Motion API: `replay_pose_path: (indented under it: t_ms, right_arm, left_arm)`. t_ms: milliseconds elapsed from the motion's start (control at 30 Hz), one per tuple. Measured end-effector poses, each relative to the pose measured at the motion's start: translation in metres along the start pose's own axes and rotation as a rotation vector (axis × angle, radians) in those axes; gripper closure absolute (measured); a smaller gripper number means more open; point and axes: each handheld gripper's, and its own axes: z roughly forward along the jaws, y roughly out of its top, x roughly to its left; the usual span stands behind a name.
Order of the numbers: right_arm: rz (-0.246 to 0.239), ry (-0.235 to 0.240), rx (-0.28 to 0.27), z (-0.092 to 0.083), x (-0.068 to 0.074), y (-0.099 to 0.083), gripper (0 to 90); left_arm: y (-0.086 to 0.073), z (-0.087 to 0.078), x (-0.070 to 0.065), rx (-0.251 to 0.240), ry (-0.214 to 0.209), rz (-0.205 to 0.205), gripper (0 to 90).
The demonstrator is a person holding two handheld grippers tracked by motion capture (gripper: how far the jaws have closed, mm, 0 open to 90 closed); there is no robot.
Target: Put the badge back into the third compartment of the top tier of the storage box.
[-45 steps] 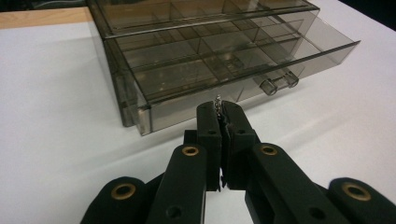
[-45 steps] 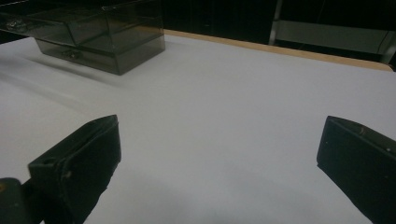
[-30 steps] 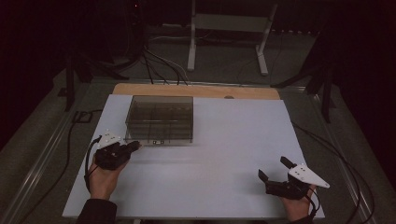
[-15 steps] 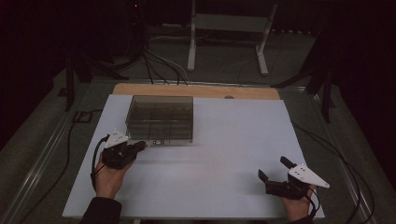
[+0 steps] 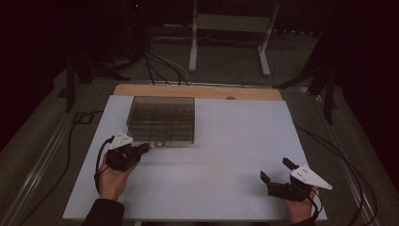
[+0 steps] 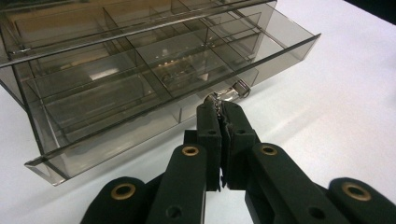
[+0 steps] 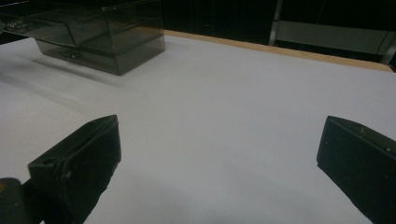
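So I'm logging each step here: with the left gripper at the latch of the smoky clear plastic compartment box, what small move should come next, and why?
Probably a gentle lift of the small metal latch. The left gripper has its jaws shut on it at the front of the smoky clear plastic compartment box, whose lid looks barely raised. The right gripper rests open, apart from the box, on the white table.

Both grippers are black. The left gripper (image 5: 147,147) carries a pale grey three-cornered plate (image 5: 121,140) on top, and a black cable (image 5: 99,157) loops from it at 9 o'clock. Its links show brass-coloured rivets (image 6: 190,150). The right gripper (image 5: 276,171) has a similar plate (image 5: 308,176) with small dark screws. A dark sleeve (image 5: 104,214) covers the left forearm at 6 o'clock.
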Motion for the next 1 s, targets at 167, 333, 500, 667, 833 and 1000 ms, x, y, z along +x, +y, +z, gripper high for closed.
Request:
replay_pose_path:
  t_ms: [167,333,500,667,833,1000]
  right_arm:
    - [-0.003,0.000,0.001,0.000,0.000,0.000,0.0]
    - [0.000,-0.001,0.000,0.000,0.000,0.000,0.0]
    - [-0.003,0.000,0.001,0.000,0.000,0.000,0.0]
    - [-0.002,0.000,0.001,0.000,0.000,0.000,0.0]
    - [-0.003,0.000,0.001,0.000,0.000,0.000,0.0]
    - [0.000,0.000,0.001,0.000,0.000,0.000,0.0]
  left_arm:
    - [0.000,0.002,-0.002,0.004,-0.006,0.005,88.8]
    - [0.002,0.004,-0.005,0.005,-0.012,0.011,88.8]
    - [0.005,0.005,-0.008,0.002,-0.020,0.016,88.8]
    - [0.007,0.008,-0.011,0.000,-0.028,0.025,88.8]
    - [0.009,0.010,-0.013,-0.001,-0.033,0.027,88.8]
    - [0.012,0.012,-0.015,-0.012,-0.048,0.025,88.8]
